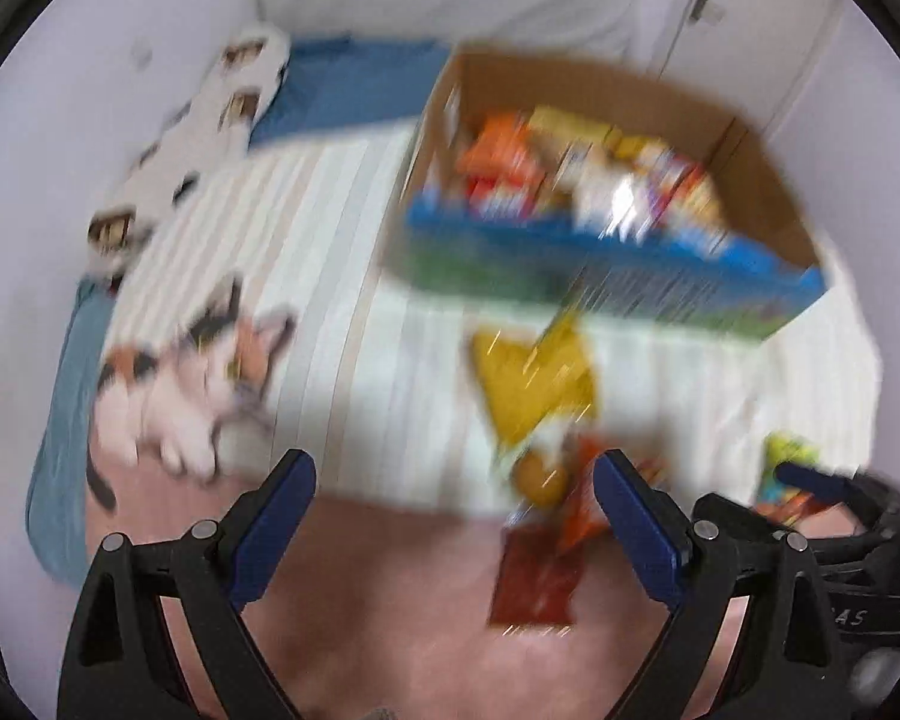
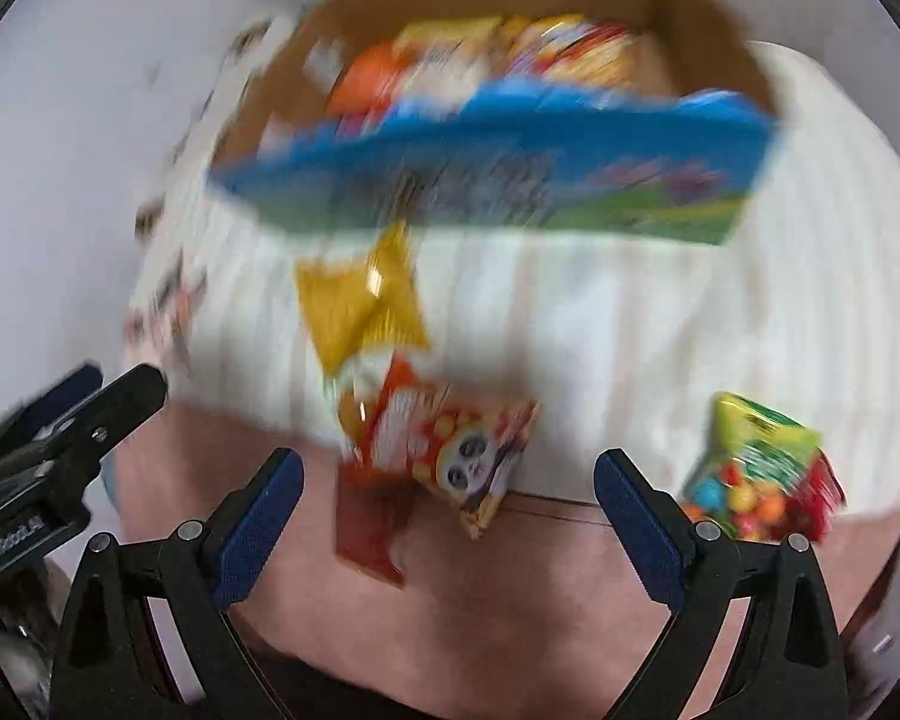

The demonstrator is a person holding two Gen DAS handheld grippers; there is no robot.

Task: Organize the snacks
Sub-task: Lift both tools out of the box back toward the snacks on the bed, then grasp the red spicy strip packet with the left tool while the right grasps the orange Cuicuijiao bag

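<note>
**Both grippers wide and empty above loose snack packets on the bed**

The left gripper points steeply down at the bed, its blue-padded fingers spread wide with nothing between them. Just beyond and slightly right of its fingertips lie a yellow packet, an orange packet and a dark red packet, overlapping in a loose line; the dark red one lies nearest, between the fingers in this view. Farther off stands the cardboard box, its near wall printed blue and green, already holding many bright packets.

The right gripper also has its fingers wide apart and holds nothing. The orange packet with a panda face lies between its fingertips in this view, the yellow packet beyond it, and a green bag of coloured candies just outside the right finger. The box is well beyond these. At the left edge of this view the other gripper shows.

A plush cat lies on the bed to the left. Both views are blurred.
</note>
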